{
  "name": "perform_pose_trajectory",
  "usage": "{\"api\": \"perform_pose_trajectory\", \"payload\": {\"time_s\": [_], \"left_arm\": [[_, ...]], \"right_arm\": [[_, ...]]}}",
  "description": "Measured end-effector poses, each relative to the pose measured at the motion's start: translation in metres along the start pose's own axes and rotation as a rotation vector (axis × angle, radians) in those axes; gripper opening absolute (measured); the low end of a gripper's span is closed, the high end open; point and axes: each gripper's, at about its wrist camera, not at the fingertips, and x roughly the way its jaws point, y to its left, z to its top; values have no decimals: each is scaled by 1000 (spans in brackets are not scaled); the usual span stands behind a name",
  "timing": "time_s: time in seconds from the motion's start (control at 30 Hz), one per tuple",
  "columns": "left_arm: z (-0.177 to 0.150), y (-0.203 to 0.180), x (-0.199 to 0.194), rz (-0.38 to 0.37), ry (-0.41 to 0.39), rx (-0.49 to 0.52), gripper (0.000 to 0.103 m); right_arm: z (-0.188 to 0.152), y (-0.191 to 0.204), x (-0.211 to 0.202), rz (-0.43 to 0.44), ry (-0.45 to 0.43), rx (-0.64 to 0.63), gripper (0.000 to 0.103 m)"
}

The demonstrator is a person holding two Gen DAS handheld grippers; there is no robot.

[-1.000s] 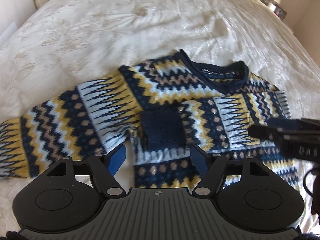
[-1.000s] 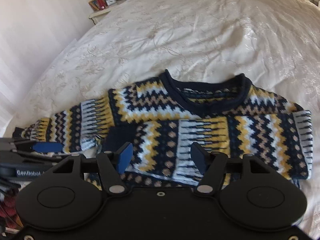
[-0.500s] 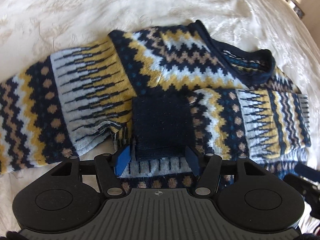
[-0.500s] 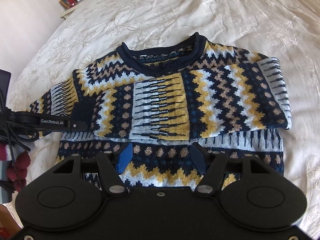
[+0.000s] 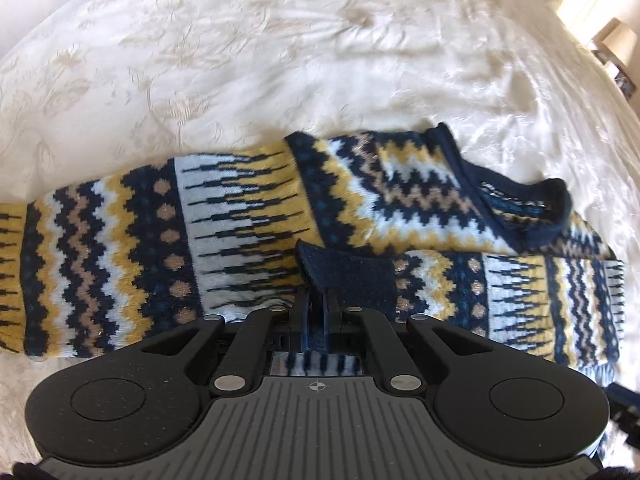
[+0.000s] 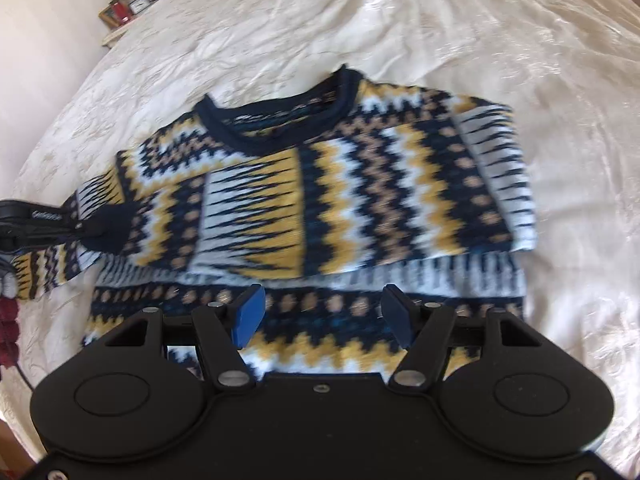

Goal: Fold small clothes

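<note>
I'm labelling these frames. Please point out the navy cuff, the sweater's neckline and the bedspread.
navy cuff (image 5: 352, 280), left wrist view, flat middle.
neckline (image 6: 280, 136), right wrist view, front navy rim.
bedspread (image 6: 440, 20), right wrist view, bare cream fabric beyond the sweater.

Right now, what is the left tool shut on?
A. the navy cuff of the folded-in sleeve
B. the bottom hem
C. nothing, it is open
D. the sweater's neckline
A: in the left wrist view the left tool has its fingers together on the navy cuff of the sweater; the right tool is open.

The left gripper (image 5: 318, 312), open a moment ago, now pinches the navy cuff (image 5: 352, 276) of the folded-over sleeve.
</note>
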Motion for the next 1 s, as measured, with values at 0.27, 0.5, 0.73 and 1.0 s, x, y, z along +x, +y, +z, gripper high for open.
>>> {"api": "perform_pose_trajectory", "payload": {"time_s": [0.27,0.5,0.73,1.0], "left_arm": [[-5,-5,9,52,46,31,12],[-24,-10,-30,75,-48,43,32],[-49,-37,-42,-7,7,0,36],[-80,-74,-48,-43,50,-1,59]], "right_arm": [[31,-56,4,-90,-43,84,70],[51,-83,17,-128,-63,73,78],[70,-90,37,-114,-61,22,90],[82,-94,72,-121,17,-47,100]]}}
